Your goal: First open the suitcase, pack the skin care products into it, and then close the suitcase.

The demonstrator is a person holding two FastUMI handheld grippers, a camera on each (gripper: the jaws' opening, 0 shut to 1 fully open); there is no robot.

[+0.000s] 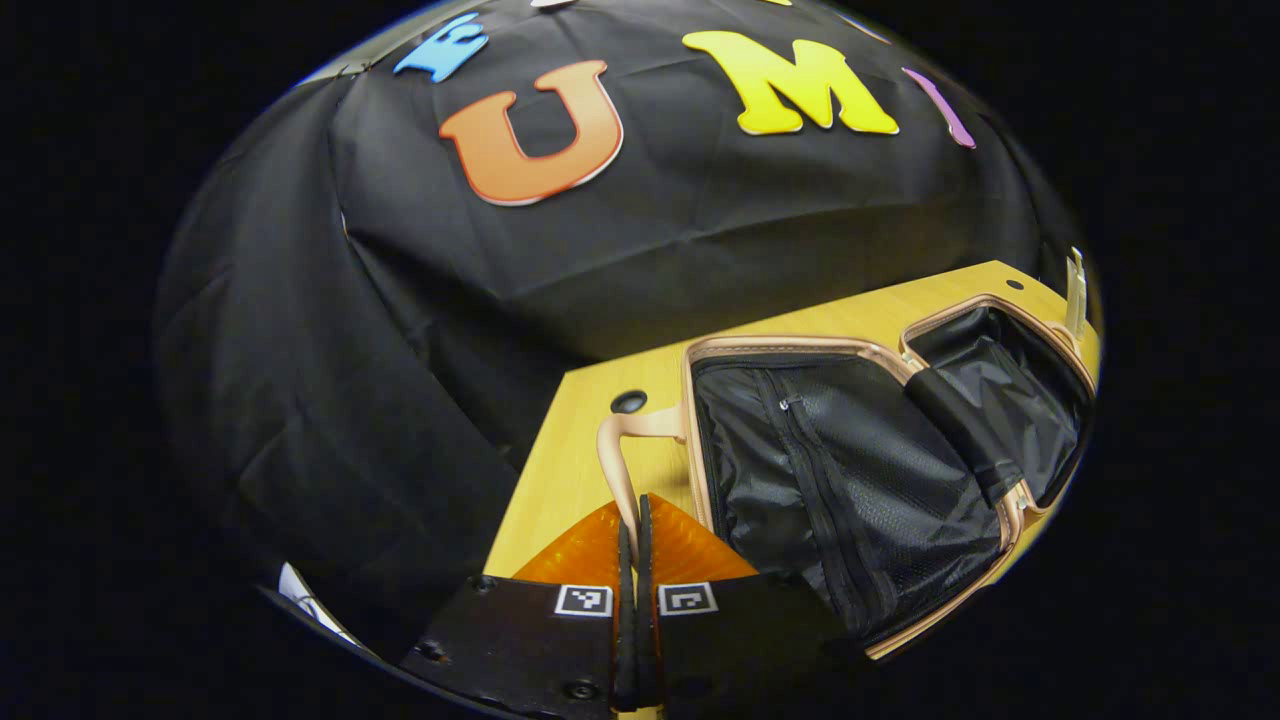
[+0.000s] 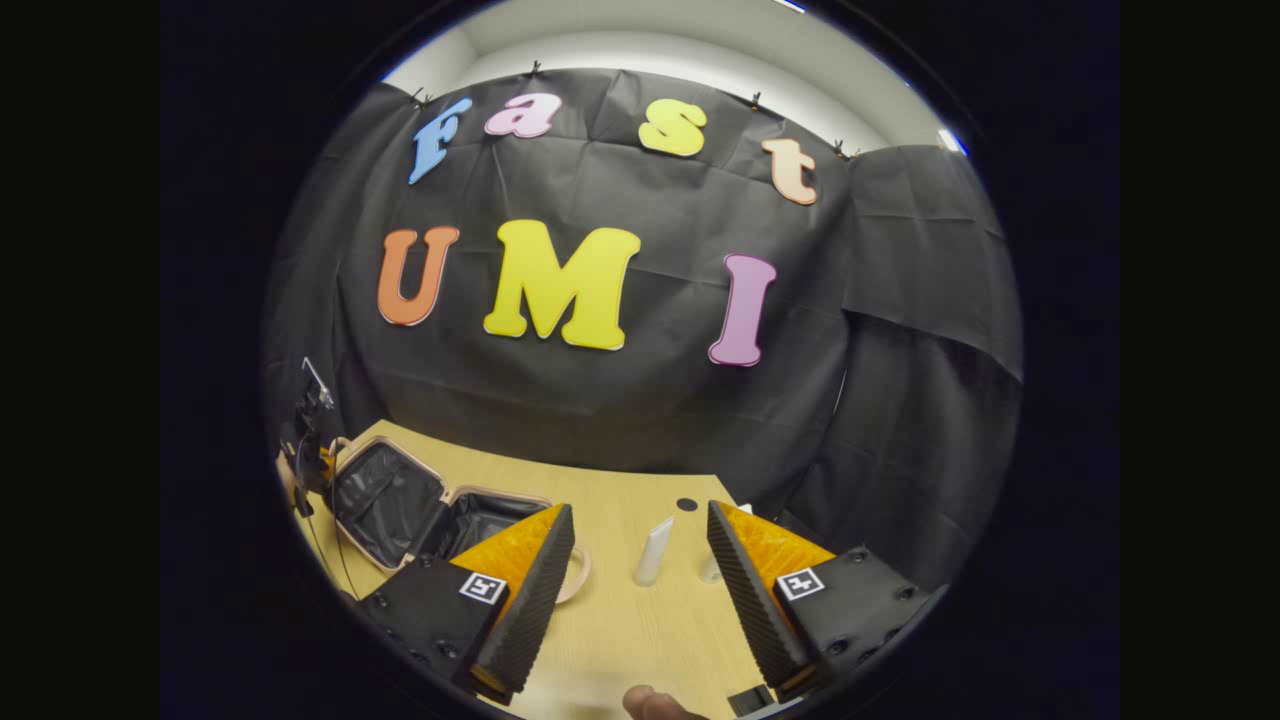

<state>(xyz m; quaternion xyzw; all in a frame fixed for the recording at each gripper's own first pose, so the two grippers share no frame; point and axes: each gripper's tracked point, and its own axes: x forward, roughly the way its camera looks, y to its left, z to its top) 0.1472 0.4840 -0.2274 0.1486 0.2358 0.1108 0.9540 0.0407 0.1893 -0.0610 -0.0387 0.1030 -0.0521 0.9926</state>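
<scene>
The suitcase (image 1: 850, 470) lies open on the wooden table (image 1: 580, 450), both black-lined halves facing up. My left gripper (image 1: 633, 508) is at its near side, shut on the suitcase's pale pink handle (image 1: 612, 450), which runs in between the fingertips. Across the table a white tube (image 1: 1075, 285) stands upright. In the right gripper view the open suitcase (image 2: 400, 500) is at the left, and the left gripper (image 2: 318, 455) shows small at its far-left side. My right gripper (image 2: 640, 510) is open above the table. The white tube (image 2: 652, 550) stands ahead between its fingers; a second white product (image 2: 708, 572) is partly hidden behind the right finger.
A second pink handle (image 2: 580, 575) sticks out of the suitcase's right half beside my right gripper's left finger. A round cable hole (image 2: 686, 504) sits near the table's back edge. A person's fingertip (image 2: 650, 702) shows at the bottom. The black cloth wall stands close behind the table.
</scene>
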